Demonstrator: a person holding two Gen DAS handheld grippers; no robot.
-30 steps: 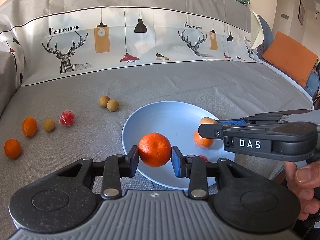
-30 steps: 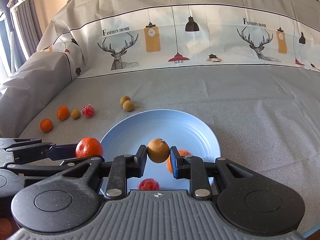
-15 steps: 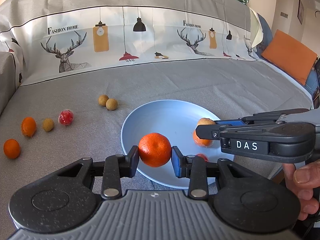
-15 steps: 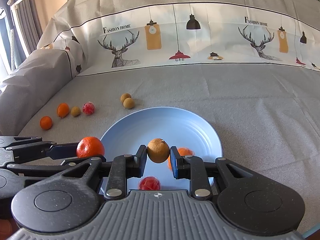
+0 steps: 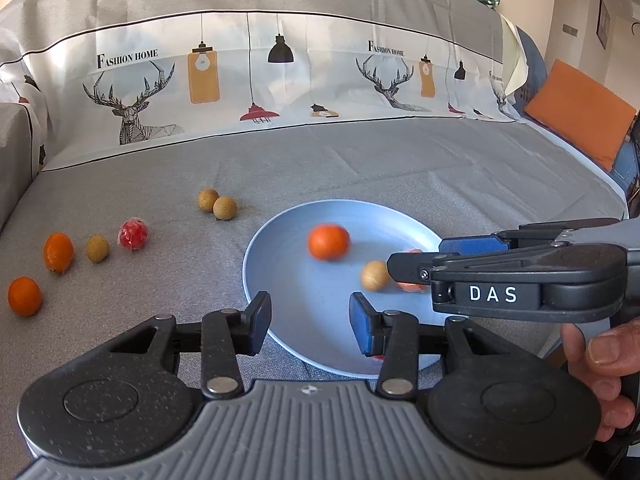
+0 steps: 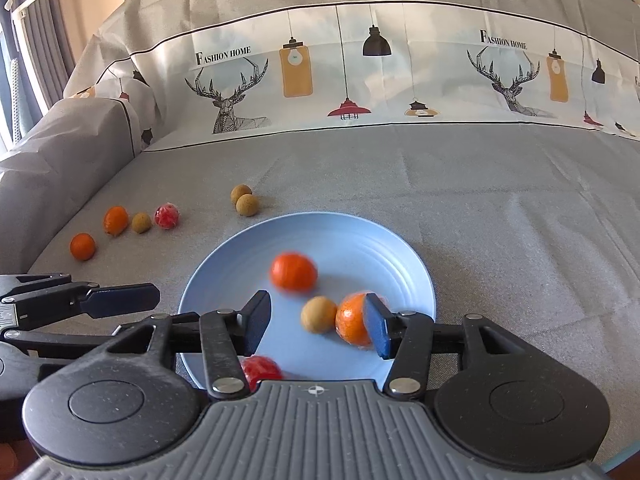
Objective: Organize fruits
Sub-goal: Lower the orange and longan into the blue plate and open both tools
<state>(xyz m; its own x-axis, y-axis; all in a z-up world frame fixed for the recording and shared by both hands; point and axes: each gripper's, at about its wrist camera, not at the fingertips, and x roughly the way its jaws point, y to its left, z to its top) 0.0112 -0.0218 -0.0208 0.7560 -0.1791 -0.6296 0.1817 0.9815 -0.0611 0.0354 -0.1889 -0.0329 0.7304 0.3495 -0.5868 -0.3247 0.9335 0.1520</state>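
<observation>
A: We see both grippers over the near edge of the blue plate (image 6: 404,252), and both have just been opening. The left gripper (image 5: 310,318) has its jaws apart with nothing between them; the mandarin (image 5: 329,241) lies on the plate beyond them, blurred.

B: The same holds on the right. The right gripper (image 6: 318,324) stands with its jaws spread, and the small brown fruit (image 6: 318,314) sits on the plate between the fingers without touching either pad (it is blurred too). It rests against another orange fruit (image 6: 352,322), which the right finger partly covers.

A: We also make out a red fruit (image 6: 262,370) at the near rim, half hidden behind the right gripper's left finger.

B: Off the plate, on the grey cloth (image 5: 360,168) to the left, we count two brown fruits (image 5: 218,204) touching each other, then a row: a red one (image 5: 133,234), a brown one (image 5: 97,248) and an orange one (image 5: 59,252), with a second orange one (image 5: 25,296) nearer.

A: A hand (image 5: 600,384) shows at the right edge of the left view, gripping the right tool's handle.
</observation>
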